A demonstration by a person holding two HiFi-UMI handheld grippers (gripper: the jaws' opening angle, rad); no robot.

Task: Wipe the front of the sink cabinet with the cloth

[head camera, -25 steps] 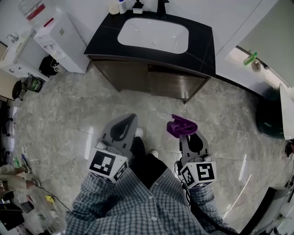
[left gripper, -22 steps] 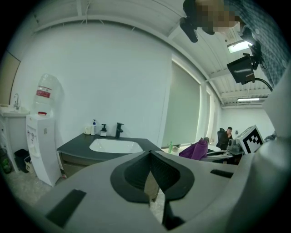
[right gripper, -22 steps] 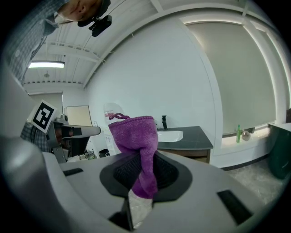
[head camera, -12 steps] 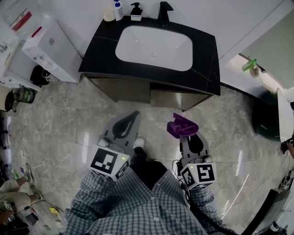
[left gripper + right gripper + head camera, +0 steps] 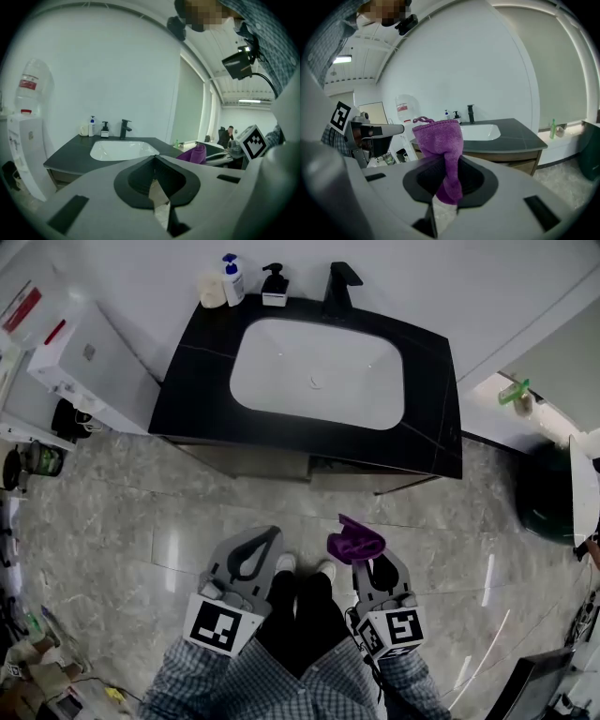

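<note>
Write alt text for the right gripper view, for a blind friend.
The right tongs pinch a purple cloth that stands up between them. Beyond is a sink cabinet with a dark top and a white basin, against a pale wall.

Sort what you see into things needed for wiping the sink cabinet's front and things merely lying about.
Needed for the job:
purple cloth
right gripper, shut on it
cabinet front

Just lying about:
pump bottles
tap
water dispenser
green bottle
</note>
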